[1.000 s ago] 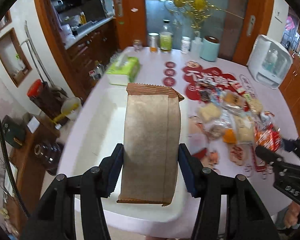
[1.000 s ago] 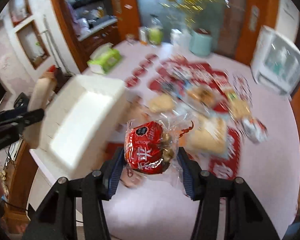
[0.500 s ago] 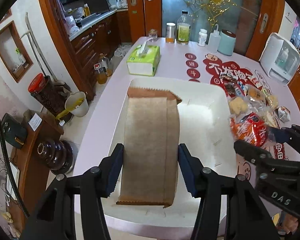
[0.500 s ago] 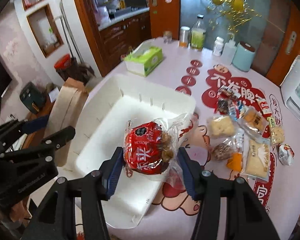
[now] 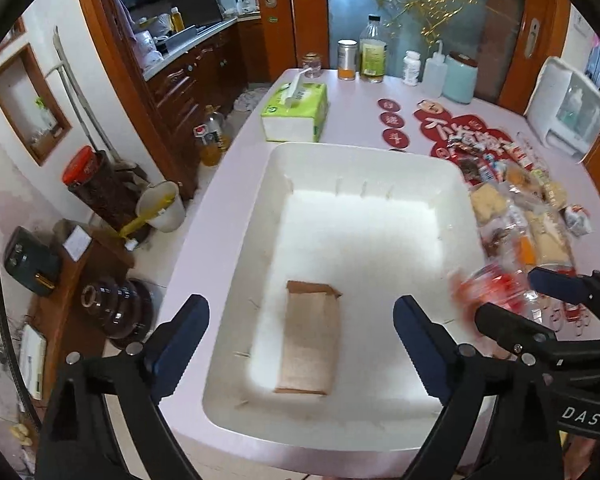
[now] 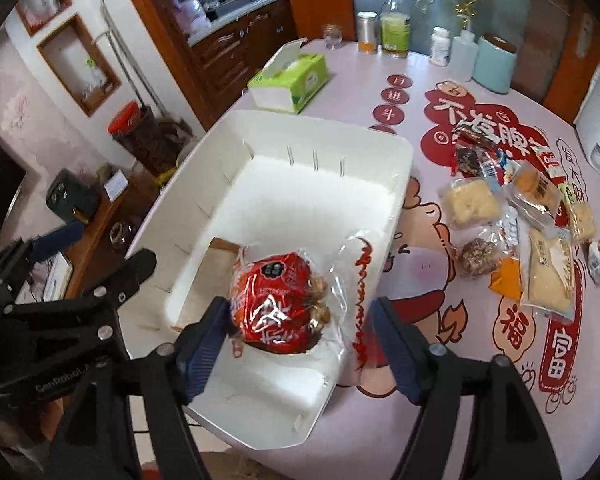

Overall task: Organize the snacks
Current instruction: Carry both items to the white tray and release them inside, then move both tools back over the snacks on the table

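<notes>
Kitchen-diner w/ wood cabinets behind; pale pink worktop (image 6: 380,420) carries a big white plastic bin (image 5: 236,280) w/ slotted walls, landmark for all below.

Step in hand, I'd say: dropping snacks into the bin. Left gripper (image 5: 300,348) hangs over the bin's near-left part, jaws opening wide, nothing between them; flat brown paper packet (image 5: 310,348) lies on the bin floor below.

Right gripper (image 6: 296,344) is over the bin's near-right corner, jaws opening; red-and-clear plastic snack bag (image 6: 284,304) sits between them, left pad approx touching, right pad clear. To do it well: let the bag fall inside, not on the rim, beside the packet. Both grippers tilt steeply down. Remaining loose snack packets (image 6: 520,216) lie right of the bin.
</notes>
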Demonstrator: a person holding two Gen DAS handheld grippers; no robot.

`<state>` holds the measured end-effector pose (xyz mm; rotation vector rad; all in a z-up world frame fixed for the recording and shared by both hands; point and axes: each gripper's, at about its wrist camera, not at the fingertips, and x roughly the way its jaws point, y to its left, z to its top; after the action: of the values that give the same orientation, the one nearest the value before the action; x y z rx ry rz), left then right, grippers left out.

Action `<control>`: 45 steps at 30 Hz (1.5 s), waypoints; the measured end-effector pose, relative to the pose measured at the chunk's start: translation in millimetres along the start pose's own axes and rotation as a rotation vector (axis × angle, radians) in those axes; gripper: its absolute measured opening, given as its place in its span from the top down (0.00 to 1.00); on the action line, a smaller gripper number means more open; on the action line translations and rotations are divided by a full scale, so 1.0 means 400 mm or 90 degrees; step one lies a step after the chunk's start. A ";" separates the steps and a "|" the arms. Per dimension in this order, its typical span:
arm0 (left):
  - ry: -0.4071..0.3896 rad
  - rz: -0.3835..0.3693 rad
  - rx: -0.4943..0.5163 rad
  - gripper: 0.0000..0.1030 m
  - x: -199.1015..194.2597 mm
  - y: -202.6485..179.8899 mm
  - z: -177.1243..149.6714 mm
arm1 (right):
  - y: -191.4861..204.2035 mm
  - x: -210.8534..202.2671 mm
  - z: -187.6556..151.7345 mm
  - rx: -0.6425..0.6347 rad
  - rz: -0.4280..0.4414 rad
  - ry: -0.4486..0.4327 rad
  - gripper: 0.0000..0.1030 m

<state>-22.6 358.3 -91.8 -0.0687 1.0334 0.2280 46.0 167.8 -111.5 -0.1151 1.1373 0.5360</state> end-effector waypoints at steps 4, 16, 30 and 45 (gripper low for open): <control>-0.021 -0.021 0.010 0.09 -0.030 -0.017 -0.003 | -0.009 -0.066 -0.008 0.013 -0.002 -0.064 0.22; -0.041 -0.083 0.085 0.09 -0.090 -0.182 0.000 | -0.087 -0.273 -0.101 0.057 -0.066 -0.264 0.22; -0.048 -0.136 0.174 0.09 -0.117 -0.510 0.033 | -0.351 -0.378 -0.237 0.186 -0.181 -0.293 0.22; 0.028 -0.143 0.205 0.09 -0.008 -0.795 0.005 | -0.740 -0.329 -0.342 0.286 -0.210 -0.199 0.22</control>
<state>47.5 48.2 -104.0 0.1014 1.0857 -0.1455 28.0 -183.3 -106.8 0.1647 0.8838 -0.0055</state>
